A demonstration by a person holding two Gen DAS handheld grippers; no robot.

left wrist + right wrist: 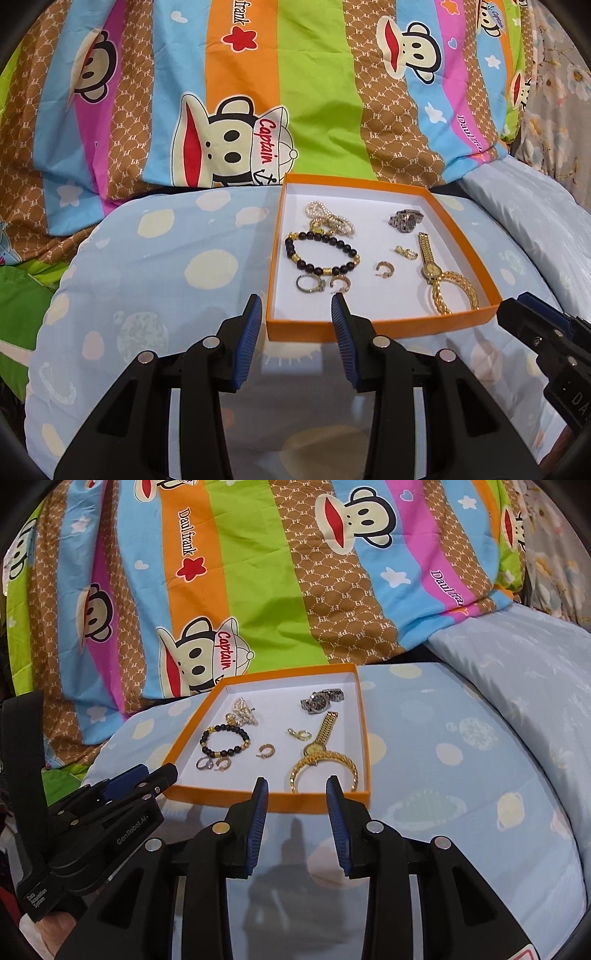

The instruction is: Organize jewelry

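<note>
From the left wrist, the left gripper [297,306] hangs released and empty at the near wall of the orange box [380,325], which sits on the blue bedding [166,266].

From the right wrist, the right gripper [297,788] is likewise parted and empty, just short of the gold bangle [325,770] and watch [320,734] inside.

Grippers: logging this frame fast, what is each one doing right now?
Left gripper: jaws open, nothing between them, short of the orange box.
Right gripper: jaws open, empty, at the box's near wall.
</note>
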